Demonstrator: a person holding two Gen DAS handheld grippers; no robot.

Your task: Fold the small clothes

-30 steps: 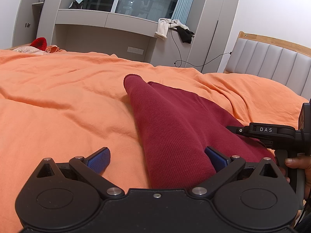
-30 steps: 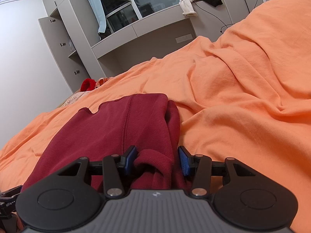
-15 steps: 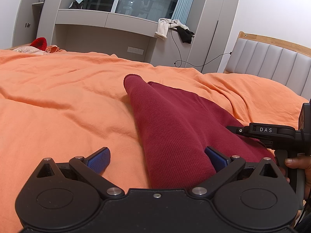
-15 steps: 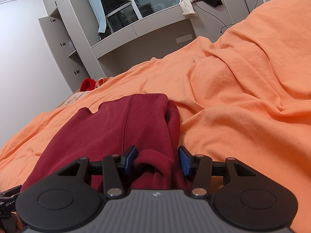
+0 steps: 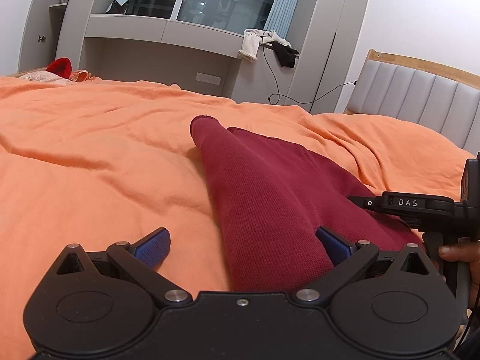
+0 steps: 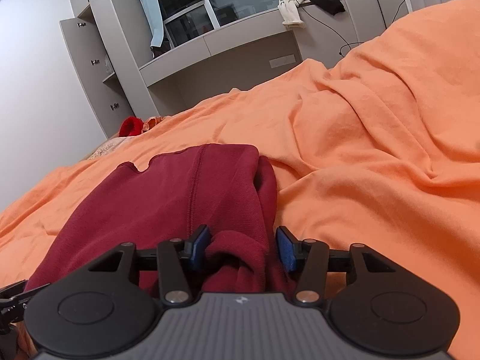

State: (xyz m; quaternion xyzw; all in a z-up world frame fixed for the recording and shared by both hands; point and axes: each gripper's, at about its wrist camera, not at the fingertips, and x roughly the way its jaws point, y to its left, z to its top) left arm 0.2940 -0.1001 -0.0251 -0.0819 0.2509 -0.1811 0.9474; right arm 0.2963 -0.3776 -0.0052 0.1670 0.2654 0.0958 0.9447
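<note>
A dark red knit garment (image 5: 264, 198) lies on the orange bed cover (image 5: 99, 156), one long part stretching away from me. My left gripper (image 5: 243, 244) is open wide, its near end of the garment lying between the blue pads (image 5: 153, 246). In the right wrist view the garment (image 6: 168, 198) is bunched at its near edge. My right gripper (image 6: 242, 247) is partly open, with a fold of the red cloth between its pads (image 6: 286, 250), which do not pinch it. The right gripper also shows at the right edge of the left wrist view (image 5: 420, 210).
The orange cover (image 6: 375, 156) is rumpled and rises to the right. A padded headboard (image 5: 420, 102) stands at the far right. A red item and pale clothes (image 5: 60, 67) lie at the bed's far left. Grey cabinets (image 5: 168, 48) and a window stand beyond the bed.
</note>
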